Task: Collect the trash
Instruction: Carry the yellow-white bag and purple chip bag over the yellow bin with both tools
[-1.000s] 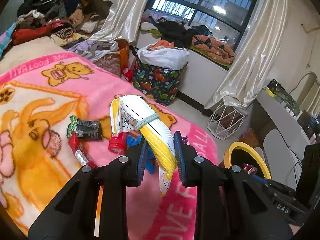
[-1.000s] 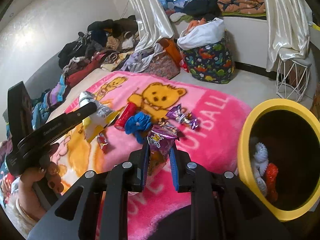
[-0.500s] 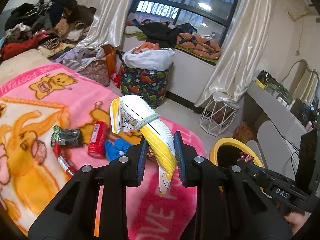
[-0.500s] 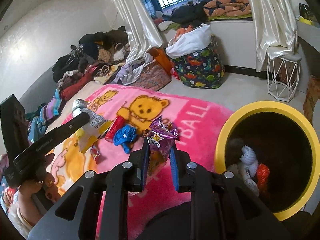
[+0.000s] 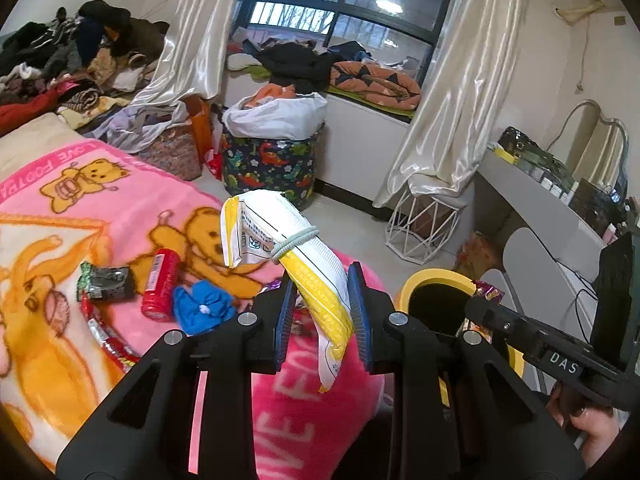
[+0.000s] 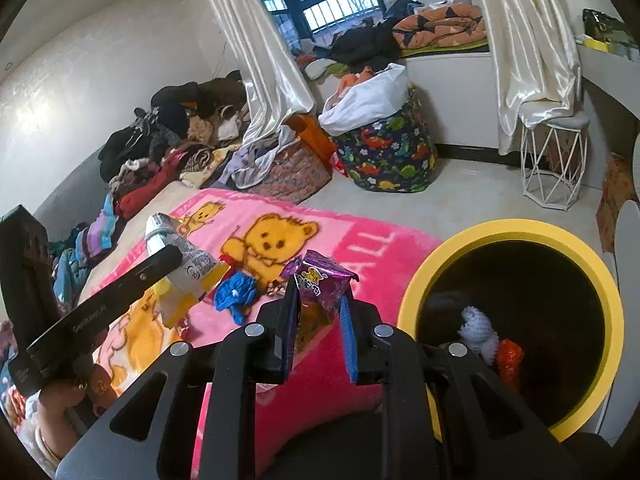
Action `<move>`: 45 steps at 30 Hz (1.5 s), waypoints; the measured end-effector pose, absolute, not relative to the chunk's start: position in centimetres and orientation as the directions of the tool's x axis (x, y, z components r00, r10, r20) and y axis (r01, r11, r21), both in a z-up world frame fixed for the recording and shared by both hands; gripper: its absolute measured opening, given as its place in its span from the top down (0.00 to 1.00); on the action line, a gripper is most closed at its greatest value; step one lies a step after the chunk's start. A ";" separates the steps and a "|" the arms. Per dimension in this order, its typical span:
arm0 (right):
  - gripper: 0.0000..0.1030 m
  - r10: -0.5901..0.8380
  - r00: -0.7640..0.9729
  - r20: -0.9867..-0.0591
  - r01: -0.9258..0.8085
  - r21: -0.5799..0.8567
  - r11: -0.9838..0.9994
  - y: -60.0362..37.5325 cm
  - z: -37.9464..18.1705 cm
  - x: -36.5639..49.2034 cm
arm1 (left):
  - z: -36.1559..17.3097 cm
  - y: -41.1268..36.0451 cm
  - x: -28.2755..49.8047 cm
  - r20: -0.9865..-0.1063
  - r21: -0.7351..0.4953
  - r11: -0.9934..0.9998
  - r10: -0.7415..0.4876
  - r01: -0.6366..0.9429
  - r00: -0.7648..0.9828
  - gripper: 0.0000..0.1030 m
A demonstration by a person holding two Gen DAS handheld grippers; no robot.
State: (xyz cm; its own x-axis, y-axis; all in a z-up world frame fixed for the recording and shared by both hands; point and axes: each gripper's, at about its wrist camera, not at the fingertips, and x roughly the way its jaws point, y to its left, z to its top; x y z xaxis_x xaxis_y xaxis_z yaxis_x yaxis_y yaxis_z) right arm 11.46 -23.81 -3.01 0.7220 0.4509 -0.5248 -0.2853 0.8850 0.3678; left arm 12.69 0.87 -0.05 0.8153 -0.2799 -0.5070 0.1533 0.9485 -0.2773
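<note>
My left gripper (image 5: 320, 308) is shut on a white and yellow snack bag (image 5: 280, 240) bound with a pale hair tie, held above the pink blanket (image 5: 120, 208). My right gripper (image 6: 318, 320) is shut on a purple snack wrapper (image 6: 320, 280), just left of the yellow-rimmed trash bin (image 6: 516, 228), which holds white and orange scraps. In the left wrist view the bin (image 5: 432, 280) lies right of my fingers. On the blanket lie a red can (image 5: 160, 284), a blue crumpled piece (image 5: 202, 306), a dark green wrapper (image 5: 104, 282) and a red wrapper (image 5: 104, 330).
A dinosaur-print laundry basket (image 6: 384, 156) and a white wire stool (image 6: 554, 164) stand on the floor by the window. Clothes are piled along the bed's far side (image 6: 168, 136). A white desk (image 5: 532, 200) and chair (image 5: 532, 256) are at the right.
Both grippers have moved right with their wrappers, toward the yellow bin. The bin now looms larger in the right wrist view and shows more fully in the left wrist view.
</note>
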 end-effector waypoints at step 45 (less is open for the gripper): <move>0.82 0.150 0.873 -0.464 0.060 0.408 0.911 -39.4 -2.9 10.2 | -0.7 -13.5 13.3 -0.514 -0.203 0.866 -0.491 0.456 0.703 0.81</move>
